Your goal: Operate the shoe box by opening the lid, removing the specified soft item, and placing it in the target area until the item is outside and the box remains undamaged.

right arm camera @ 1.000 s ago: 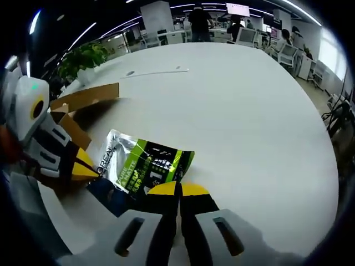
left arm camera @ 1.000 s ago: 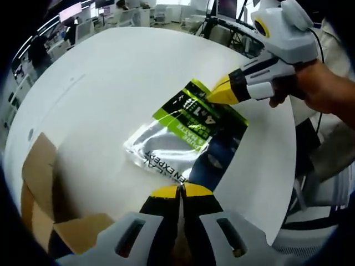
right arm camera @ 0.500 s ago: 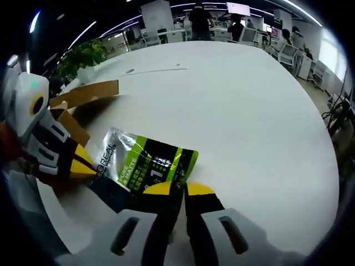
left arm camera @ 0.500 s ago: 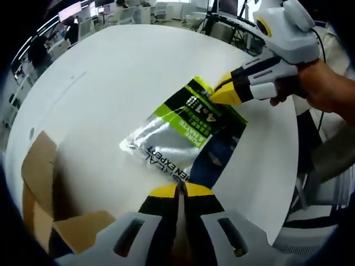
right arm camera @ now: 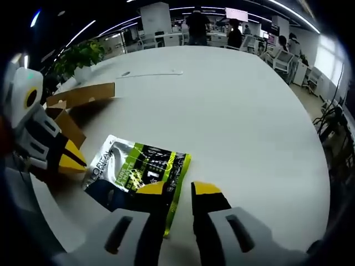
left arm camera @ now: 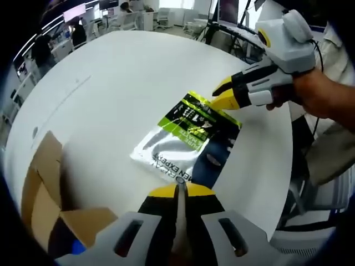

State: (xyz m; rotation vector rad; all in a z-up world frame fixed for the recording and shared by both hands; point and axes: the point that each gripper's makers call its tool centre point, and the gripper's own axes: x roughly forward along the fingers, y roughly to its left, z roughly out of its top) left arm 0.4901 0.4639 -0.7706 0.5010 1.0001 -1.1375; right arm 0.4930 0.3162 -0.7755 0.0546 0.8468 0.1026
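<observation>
The pouch, a flat silver, green and dark blue packet with printed lettering, lies on the white tabletop, outside the box. In the left gripper view the cardboard box sits to the left of the pouch, well apart from it, its brown flaps standing open and a bit of blue showing inside.

The left hand-held gripper has its yellow-tipped jaws pressed together at the near, dark blue edge of the pouch; whether they pinch the edge or only rest just beside it cannot be told. In the right gripper view this same left hand-held gripper comes in from the left, its yellow tips by the silver corner of the pouch, with the box behind it.

The right hand-held gripper has its jaws spread, a clear gap between the yellow tips. One jaw lies over the green end of the pouch and the other is over bare tabletop beside it. In the left gripper view the right hand-held gripper is held in a person's hand and its tips are at the far green corner of the pouch, slightly apart.

Beyond the tabletop, far from the pouch, are office desks, chairs, a plant and standing people
</observation>
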